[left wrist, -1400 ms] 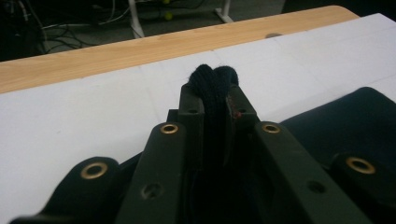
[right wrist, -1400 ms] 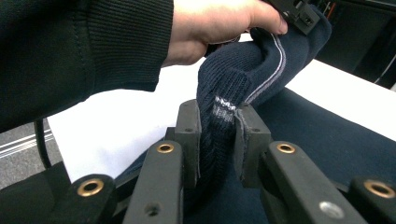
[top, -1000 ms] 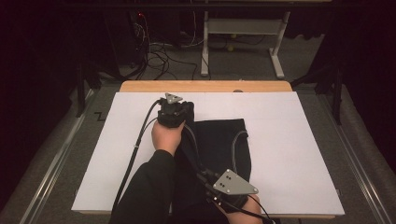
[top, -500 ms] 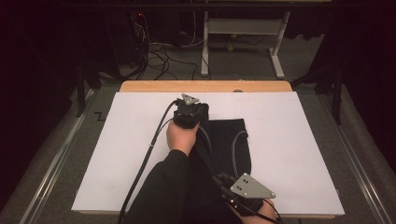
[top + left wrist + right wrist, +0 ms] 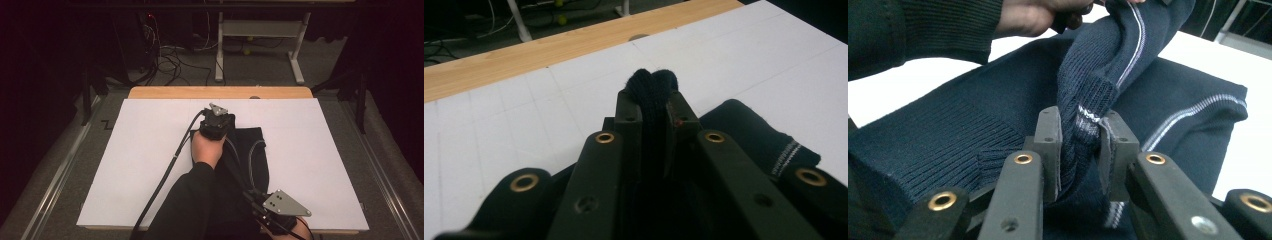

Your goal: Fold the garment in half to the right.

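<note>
Sweater mid-table on white sheet, wooden table edge behind, floor cables beyond.

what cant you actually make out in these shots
- High view: the near part of the dark knitted garment is hidden under the person's sleeve.
- High view: the right gripper has its jaws covered by its grey plate, and the frame's bottom edge cuts off its hand.
- Left gripper view: the left gripper pinches a fold; its own black body blocks the cloth below.
</note>
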{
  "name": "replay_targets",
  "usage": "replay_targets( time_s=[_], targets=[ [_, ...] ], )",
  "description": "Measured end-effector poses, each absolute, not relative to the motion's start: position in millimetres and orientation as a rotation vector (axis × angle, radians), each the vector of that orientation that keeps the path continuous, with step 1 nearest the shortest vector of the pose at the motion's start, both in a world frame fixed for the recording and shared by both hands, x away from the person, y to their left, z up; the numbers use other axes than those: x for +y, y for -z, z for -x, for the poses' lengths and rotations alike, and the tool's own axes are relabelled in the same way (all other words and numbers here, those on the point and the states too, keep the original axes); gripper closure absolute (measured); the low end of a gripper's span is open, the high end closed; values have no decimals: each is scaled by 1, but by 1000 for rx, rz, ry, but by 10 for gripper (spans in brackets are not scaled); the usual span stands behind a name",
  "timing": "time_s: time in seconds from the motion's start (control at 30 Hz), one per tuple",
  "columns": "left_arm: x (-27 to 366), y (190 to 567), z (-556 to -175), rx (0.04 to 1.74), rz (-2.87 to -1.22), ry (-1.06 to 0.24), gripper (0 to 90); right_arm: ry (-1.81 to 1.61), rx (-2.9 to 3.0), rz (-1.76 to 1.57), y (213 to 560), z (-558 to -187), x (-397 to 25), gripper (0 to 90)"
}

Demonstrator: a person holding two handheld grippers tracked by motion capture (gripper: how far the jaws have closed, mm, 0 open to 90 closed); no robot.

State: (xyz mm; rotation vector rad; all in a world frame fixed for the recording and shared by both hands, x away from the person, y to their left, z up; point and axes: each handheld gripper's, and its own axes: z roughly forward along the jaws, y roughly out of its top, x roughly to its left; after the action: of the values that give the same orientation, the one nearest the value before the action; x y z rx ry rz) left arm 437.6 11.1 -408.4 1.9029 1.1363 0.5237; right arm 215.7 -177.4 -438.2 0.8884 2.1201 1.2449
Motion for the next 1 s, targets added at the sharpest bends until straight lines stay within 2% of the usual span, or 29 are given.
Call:
replay_targets(
  time_s=[0.53, 0.8, 1.0],
  targets=[
    [-9, 423, -439, 1113, -1929, -457, 728, -1208, 2134, -955, 452, -210, -196, 731],
    [-11, 424, -439, 1107, -1909, -407, 560, -1195, 2147, -988, 457, -211, -203, 714],
    [-4, 417, -437, 1074, -1921, -426, 438, -1200, 2147, -1014, 457, -211, -207, 609]
  ],
)
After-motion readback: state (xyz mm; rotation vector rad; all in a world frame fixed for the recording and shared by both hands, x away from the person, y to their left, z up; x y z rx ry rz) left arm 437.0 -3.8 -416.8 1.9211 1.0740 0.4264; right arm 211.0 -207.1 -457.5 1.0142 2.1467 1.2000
